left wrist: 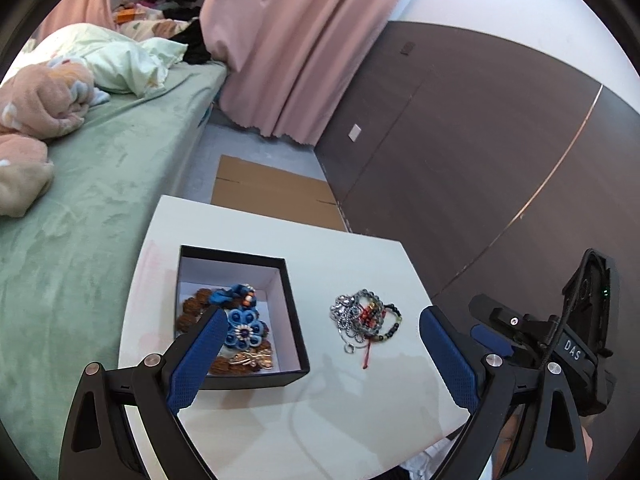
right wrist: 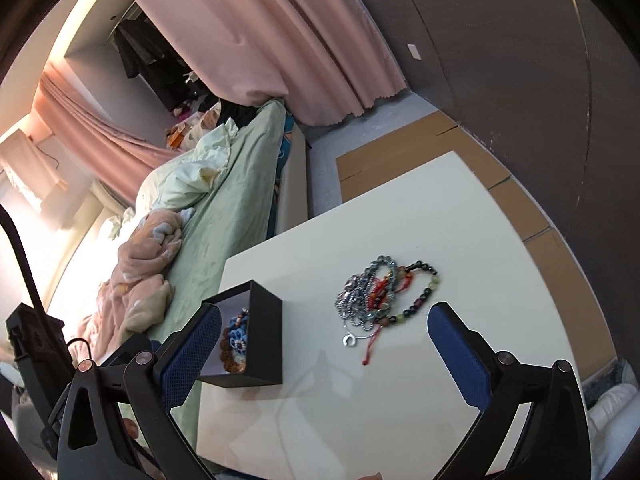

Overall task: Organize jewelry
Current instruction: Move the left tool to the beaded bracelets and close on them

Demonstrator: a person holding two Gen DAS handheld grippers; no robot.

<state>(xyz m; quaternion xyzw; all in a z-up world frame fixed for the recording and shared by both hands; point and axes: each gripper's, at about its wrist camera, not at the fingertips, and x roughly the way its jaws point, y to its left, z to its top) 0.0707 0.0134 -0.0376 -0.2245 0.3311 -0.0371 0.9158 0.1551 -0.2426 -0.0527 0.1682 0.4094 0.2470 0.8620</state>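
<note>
Although several pieces already lie in the open black cardboard box with the white lining [left wrist: 294,332], among them a blue fabric flower ornament [left wrist: 242,330] and brown bead strands, a tangled heap of bracelets and chains [right wrist: 382,298] remains loose on the white rectangular table [right wrist: 460,220]. The box sits toward the table's edge nearest the green-sheeted bed [left wrist: 80,240]; the heap lies near the middle of the tabletop, well apart from the box.

Left gripper [left wrist: 322,354]: blue-padded jaws spread wide, nothing between them, held above the table with one pad in front of the box. Right gripper [right wrist: 326,354]: jaws spread to their fullest, nothing held, aimed at the table just short of the heap.

Handling assessment: the heap is light, limp and without fixed shape. It comprises silver metal chain, a red cord and strands of dark and greenish beads, interlaced. Lifting one strand is likely to drag others, or to shed them on the way. Smooth beads may slip between pads; thin chain offers little to pinch. The soundest hold appears to be across the thickest part of the bundle, where the strands cross, so that the pads close on several at once. The trailing red cord and the small silver ring at the near side are poor holds.
</note>
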